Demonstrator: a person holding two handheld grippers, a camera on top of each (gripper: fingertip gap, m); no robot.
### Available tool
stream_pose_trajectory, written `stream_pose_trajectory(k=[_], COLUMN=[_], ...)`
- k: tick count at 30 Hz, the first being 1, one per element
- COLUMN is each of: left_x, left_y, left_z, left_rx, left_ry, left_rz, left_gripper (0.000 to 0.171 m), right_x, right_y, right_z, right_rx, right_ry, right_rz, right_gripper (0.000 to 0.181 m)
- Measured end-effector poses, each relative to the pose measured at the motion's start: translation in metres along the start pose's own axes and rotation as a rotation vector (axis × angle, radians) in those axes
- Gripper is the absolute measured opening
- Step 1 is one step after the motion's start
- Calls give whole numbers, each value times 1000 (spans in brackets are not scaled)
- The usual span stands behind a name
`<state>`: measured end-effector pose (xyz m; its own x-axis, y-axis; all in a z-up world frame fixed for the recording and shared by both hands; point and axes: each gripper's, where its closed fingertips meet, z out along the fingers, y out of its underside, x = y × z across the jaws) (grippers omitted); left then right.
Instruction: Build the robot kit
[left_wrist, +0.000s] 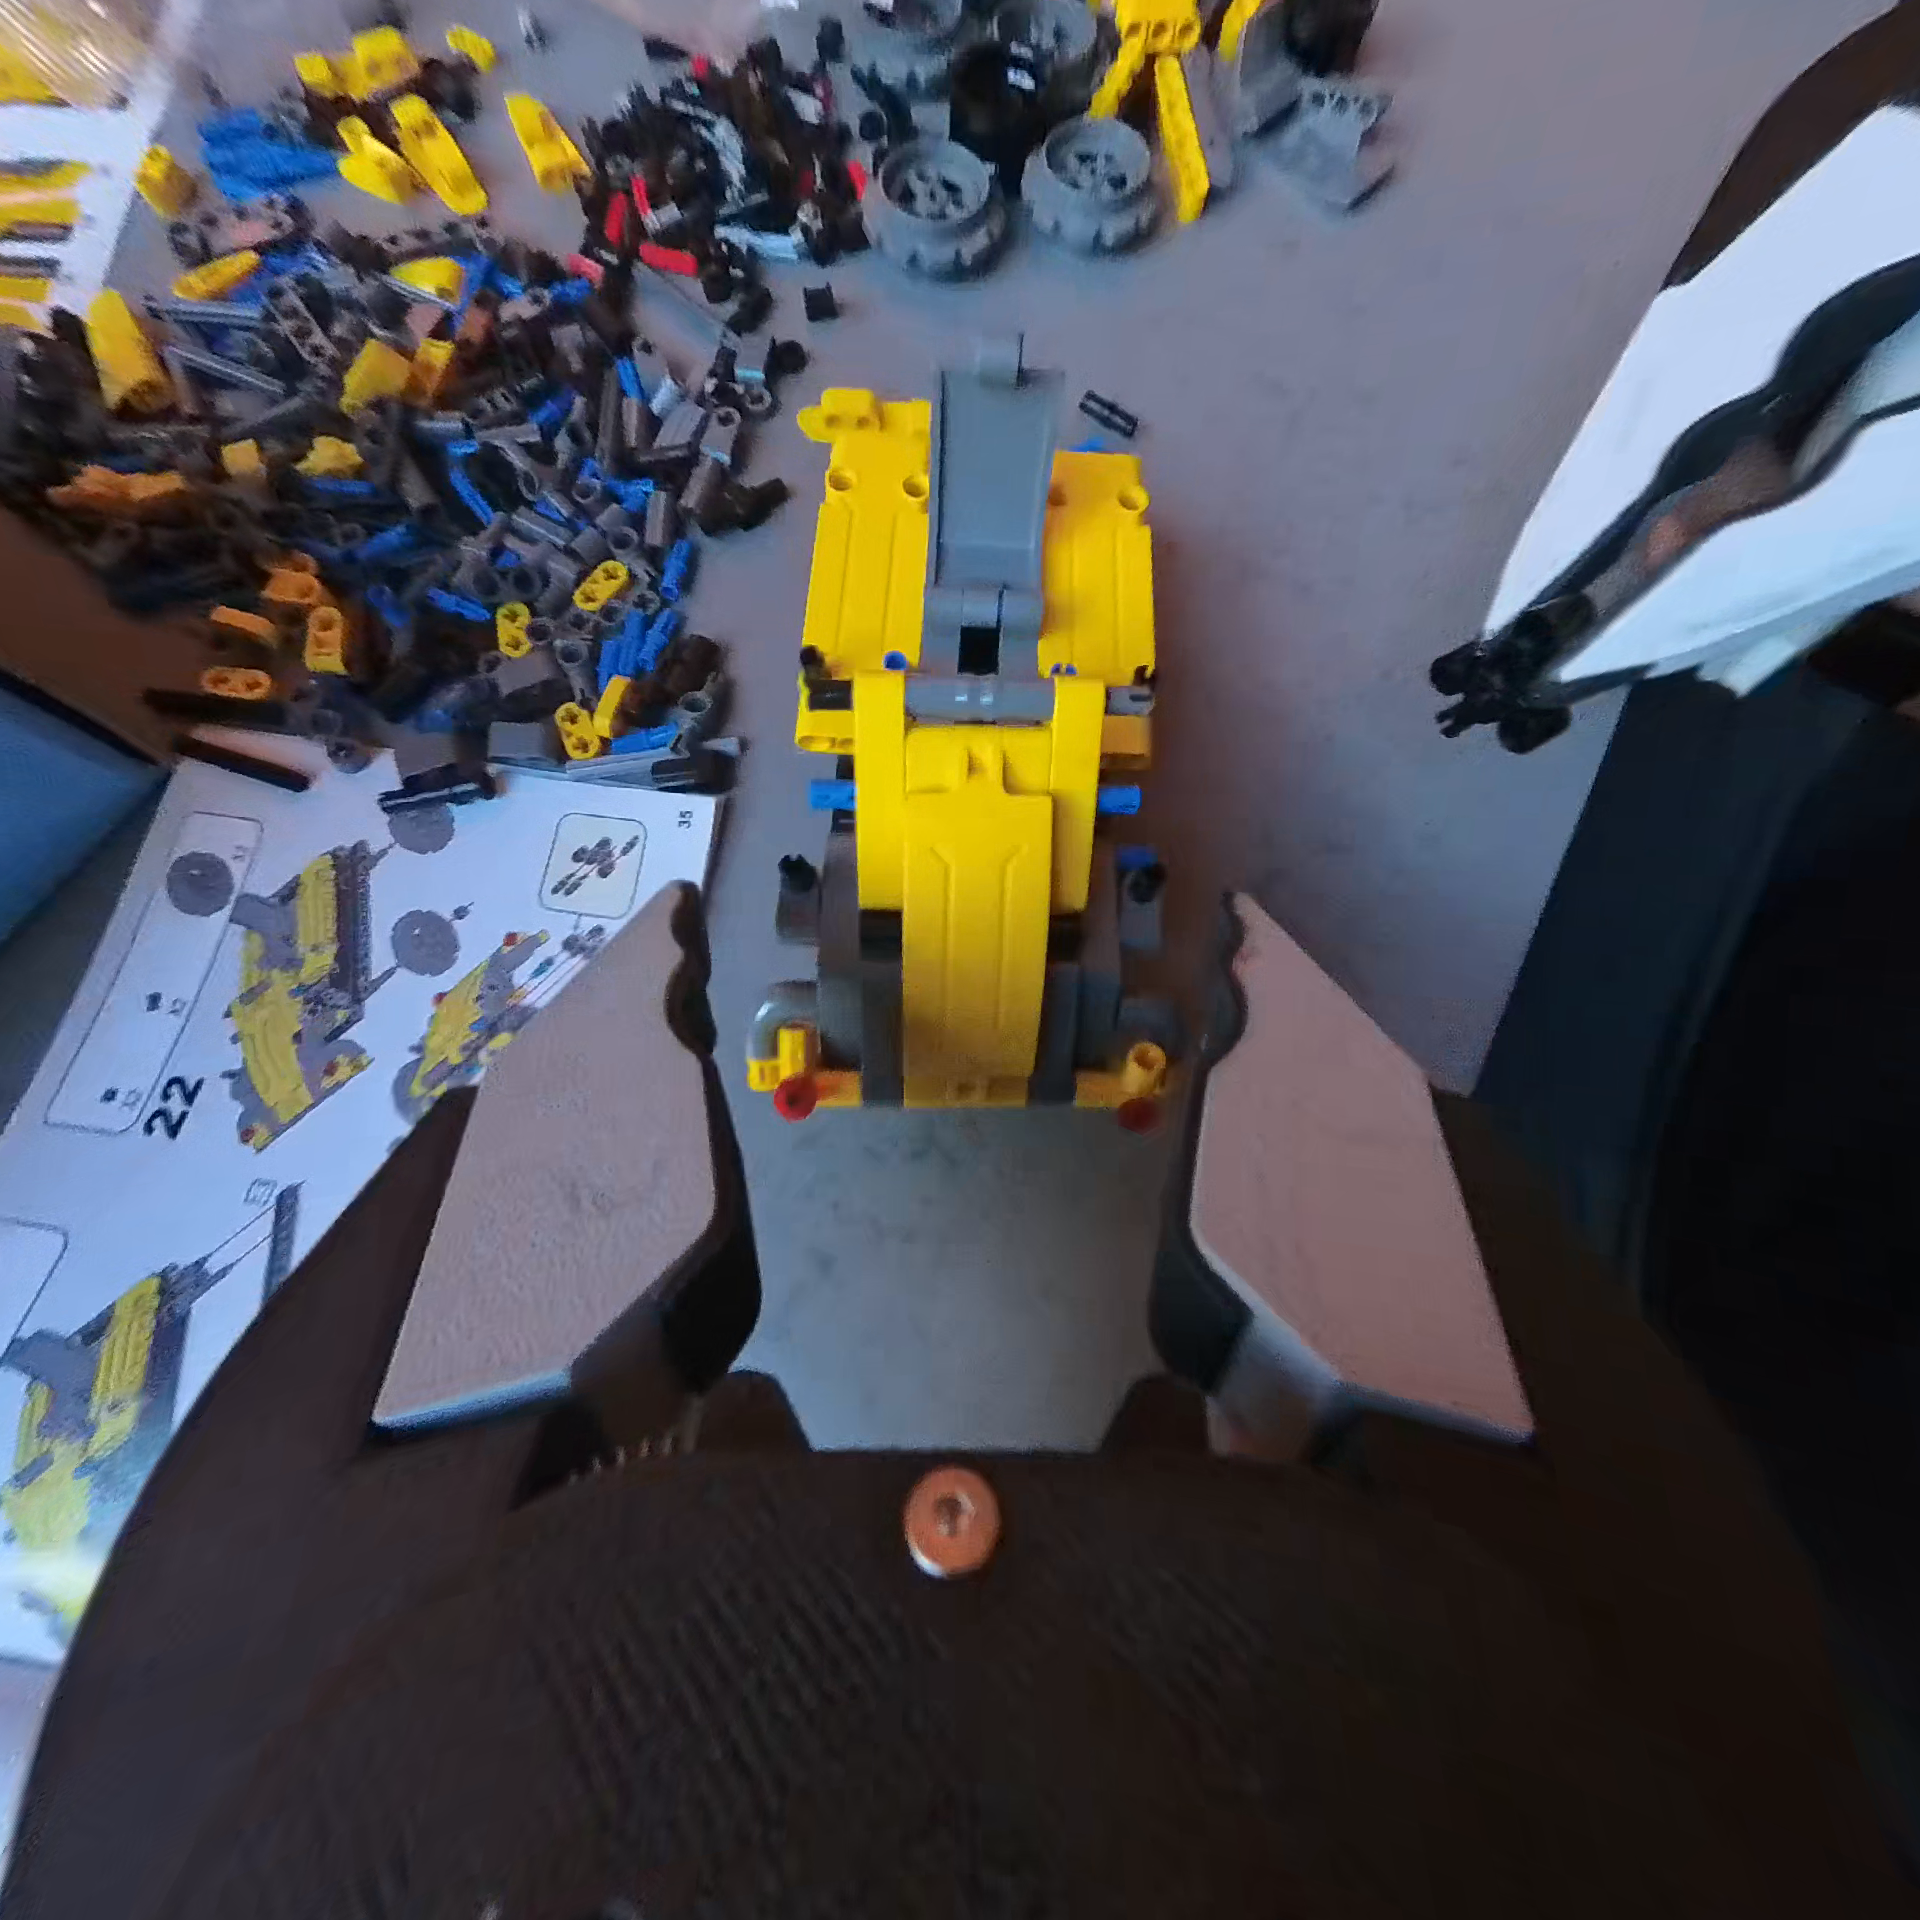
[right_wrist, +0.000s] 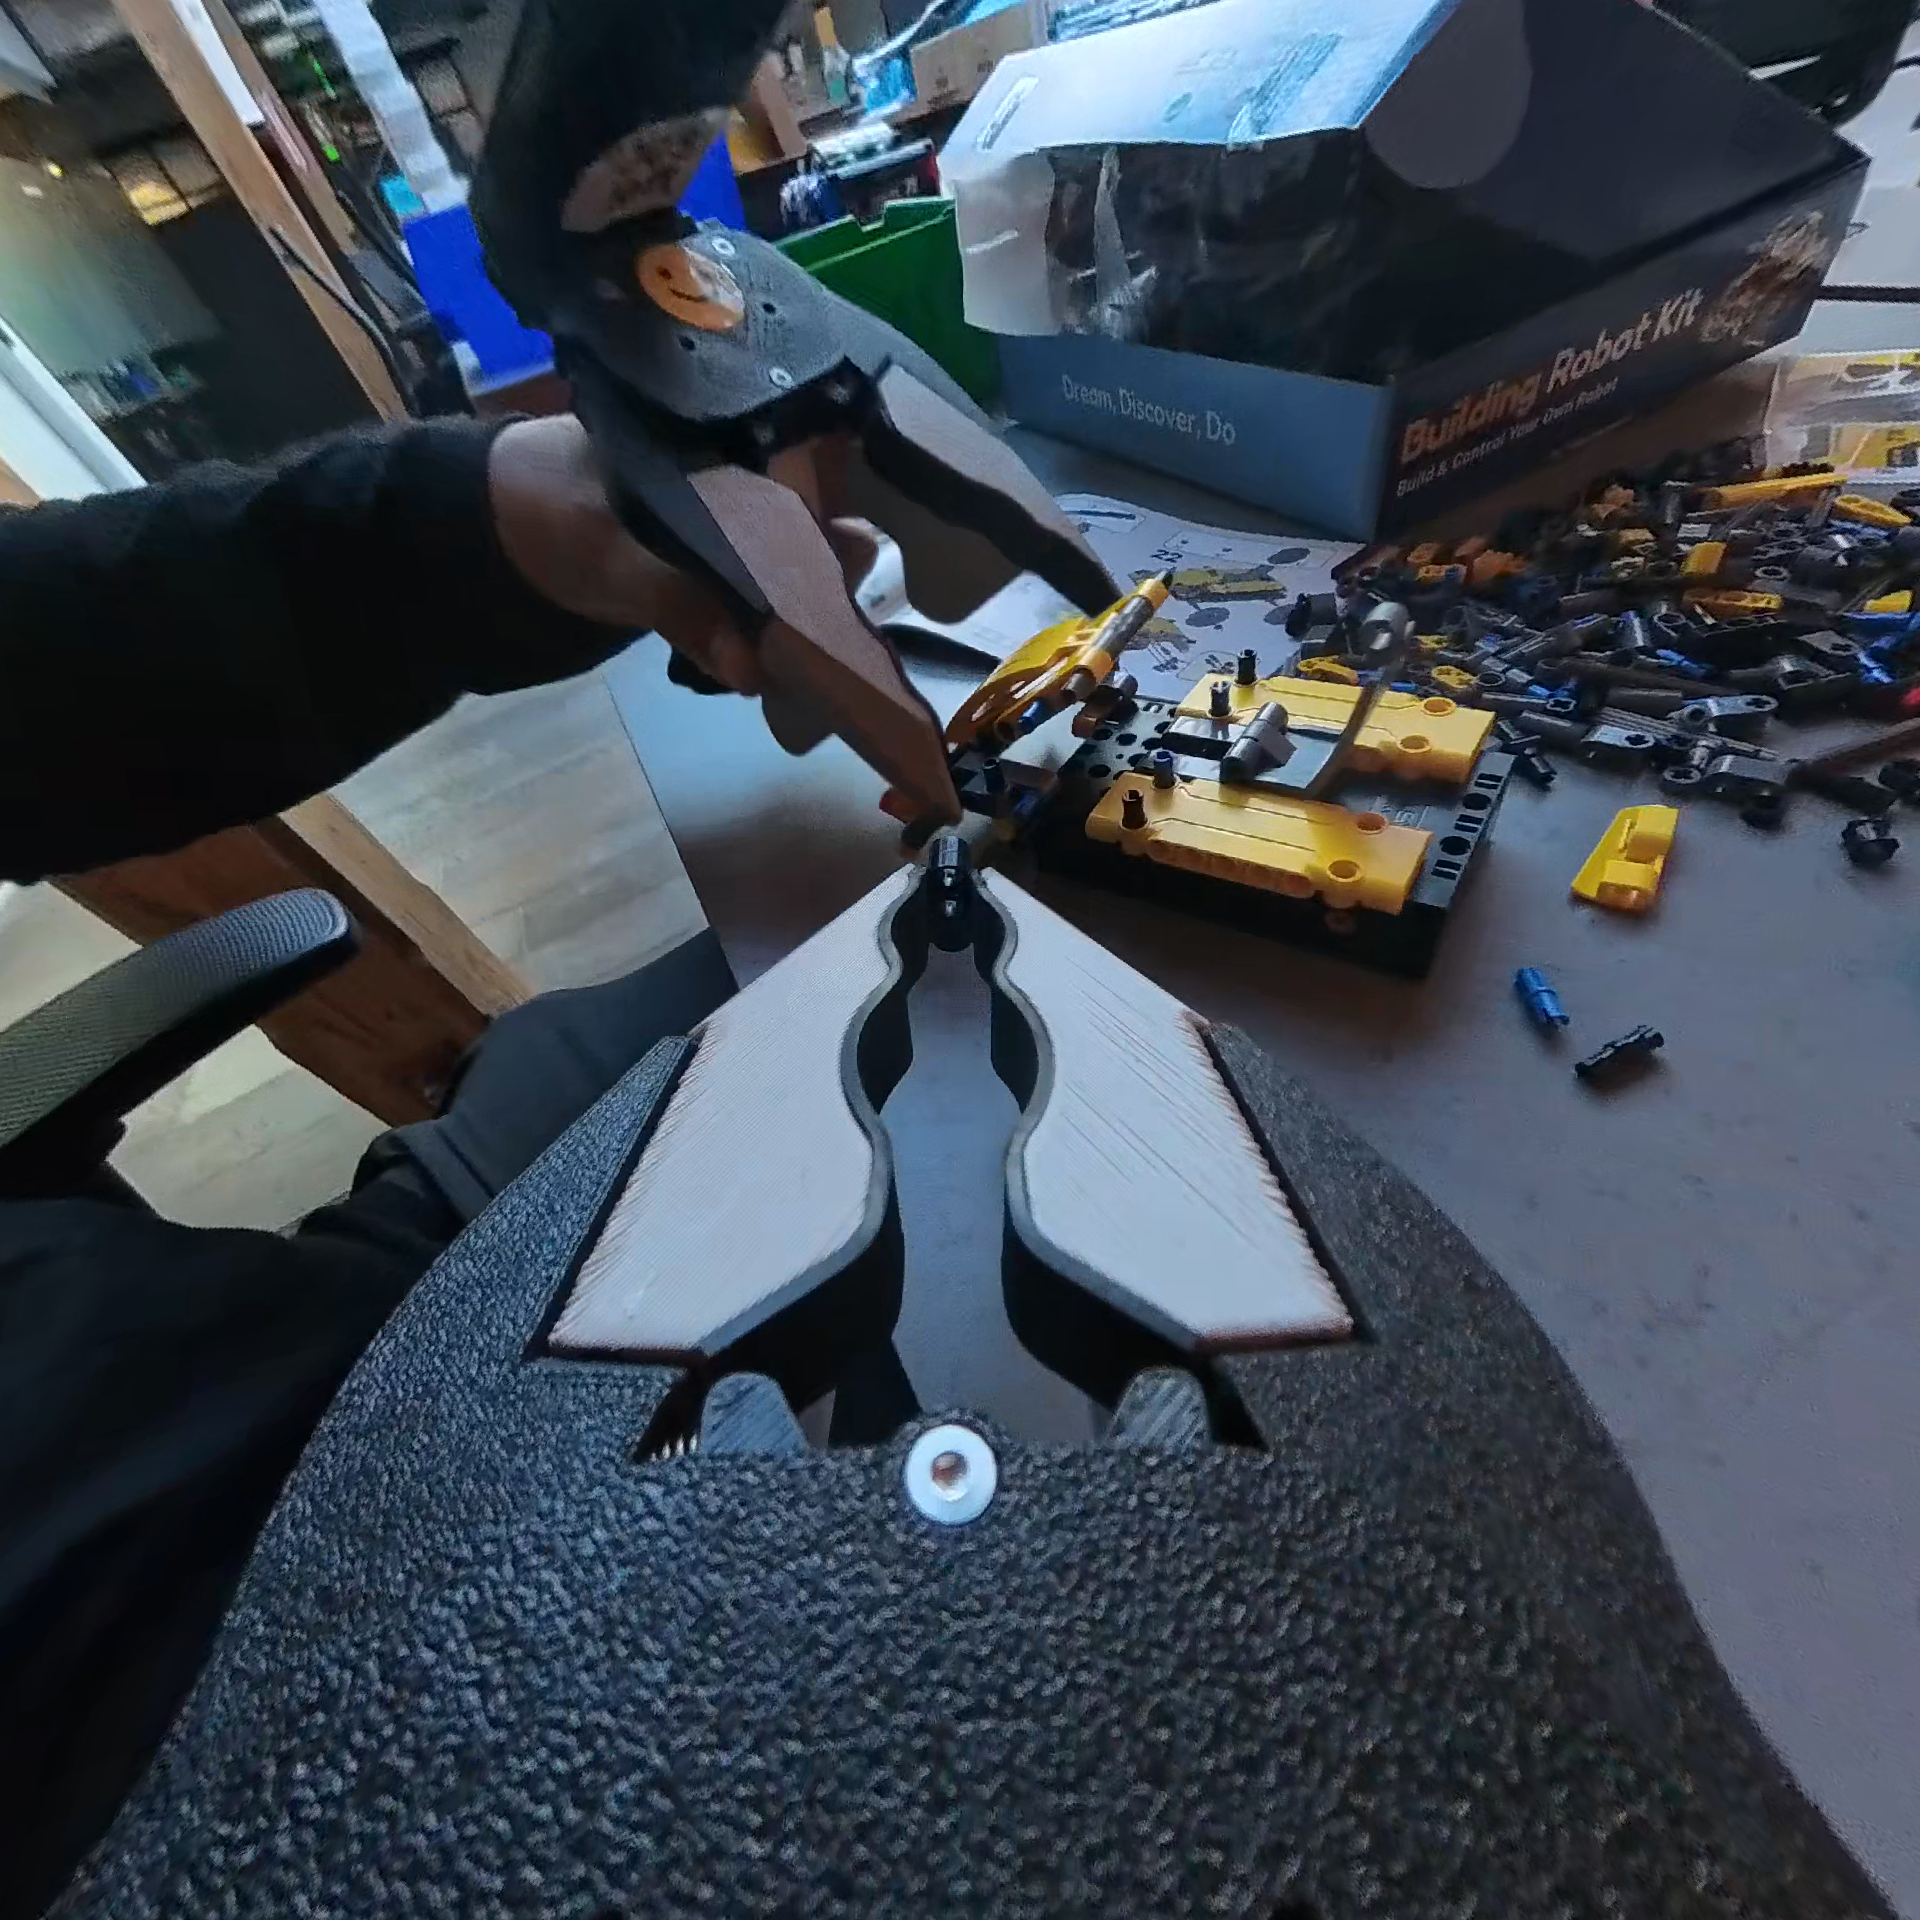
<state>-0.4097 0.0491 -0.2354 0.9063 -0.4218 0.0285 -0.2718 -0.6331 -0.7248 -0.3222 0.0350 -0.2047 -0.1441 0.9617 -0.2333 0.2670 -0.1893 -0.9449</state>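
Observation:
A yellow, grey and black brick-built model (left_wrist: 977, 727) lies on the grey table (left_wrist: 1299, 468). My left gripper (left_wrist: 961, 914) is open, and its two fingers straddle the model's near end without a clear grip. The right wrist view shows the same: the left gripper (right_wrist: 1018, 707), held by a hand in a black sleeve, sits over the curved yellow end of the model (right_wrist: 1278, 821). My right gripper (right_wrist: 948, 894) is shut on a small black pin (right_wrist: 948, 873), just off that end of the model. It also shows in the left wrist view (left_wrist: 1507, 675), at the right.
A big pile of loose parts (left_wrist: 416, 468) lies left of the model, with grey wheels (left_wrist: 935, 197) behind. An open instruction booklet (left_wrist: 312, 987) lies at the near left. A dark cardboard box (right_wrist: 1455, 312) stands at the back. A loose yellow piece (right_wrist: 1626, 857), a blue pin (right_wrist: 1540, 1000), and a chair armrest (right_wrist: 177, 987) also show. Left tips and right tips are each some 15 cm from the loose yellow piece (right_wrist: 1626, 857). Seen from the left wrist view (left_wrist: 898, 412) as well.

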Motion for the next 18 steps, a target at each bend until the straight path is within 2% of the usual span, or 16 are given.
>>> stream_pose_trajectory(k=[4, 8, 10, 14, 18], left_x=[-2, 1, 9, 34, 51], left_y=[12, 17, 13, -4, -15], left_z=[18, 24, 22, 19, 20], left_rx=[-99, -143, -148, -85, -4], left_ry=[-24, 18, 70, 265, 367], left_rz=[31, -62, -160, -441, -613], left_gripper=[86, 84, 83, 83, 84], right_x=[3, 2, 2, 4, 10], right_y=[2, 4, 5, 5, 3], right_z=[-1, 0, 0, -1, -4], right_rx=[-7, -22, -22, -37, -38], right_ry=[10, 15, 13, 0, 5], right_rz=[-17, -52, -57, -33, 3], right_gripper=[7, 7, 7, 7, 7])
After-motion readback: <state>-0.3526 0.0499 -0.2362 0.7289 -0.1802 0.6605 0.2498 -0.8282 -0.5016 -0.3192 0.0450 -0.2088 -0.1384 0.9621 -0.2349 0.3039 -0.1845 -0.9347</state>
